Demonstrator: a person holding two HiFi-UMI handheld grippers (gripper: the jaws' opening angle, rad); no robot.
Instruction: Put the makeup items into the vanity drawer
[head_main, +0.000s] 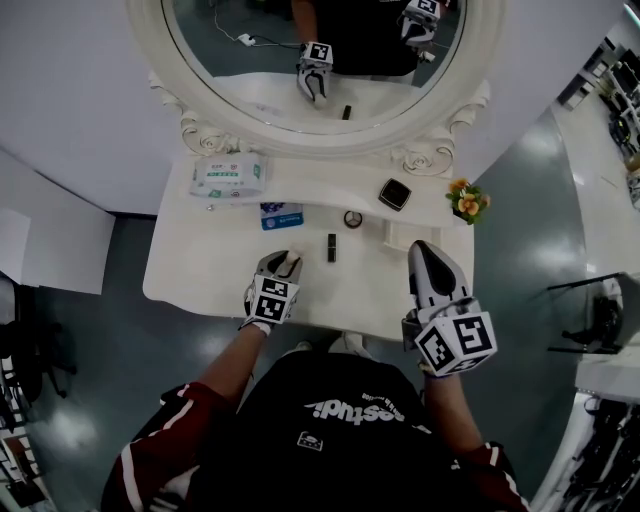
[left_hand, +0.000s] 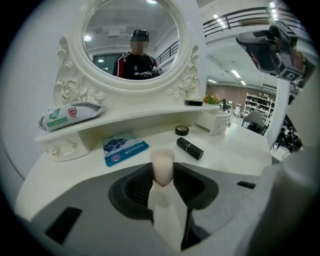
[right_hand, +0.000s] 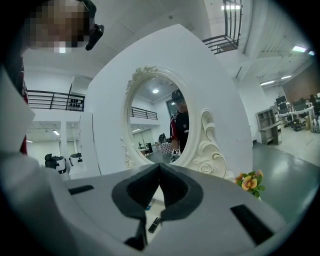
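Note:
My left gripper (head_main: 285, 266) (left_hand: 163, 186) is shut on a small cream-coloured makeup item (left_hand: 162, 167) with a rounded top, held just above the vanity top (head_main: 215, 280) near its front edge. Just right of it a black lipstick (head_main: 331, 247) (left_hand: 190, 148) (right_hand: 154, 224) lies on the vanity. A small round black pot (head_main: 352, 218) (left_hand: 182, 130) sits behind the lipstick. On the raised shelf rests a black square compact (head_main: 394, 193) (left_hand: 193, 102). A small white drawer (head_main: 400, 236) (left_hand: 215, 121) stands pulled out at the right. My right gripper (head_main: 425, 252) (right_hand: 159, 170) hovers near it, shut and empty.
A blue packet (head_main: 281, 215) (left_hand: 125, 146) lies under the shelf, and a pack of wipes (head_main: 229, 175) (left_hand: 72, 115) sits on it. An oval mirror (head_main: 320, 60) rises behind. Orange flowers (head_main: 467, 200) (right_hand: 250, 181) stand at the far right corner.

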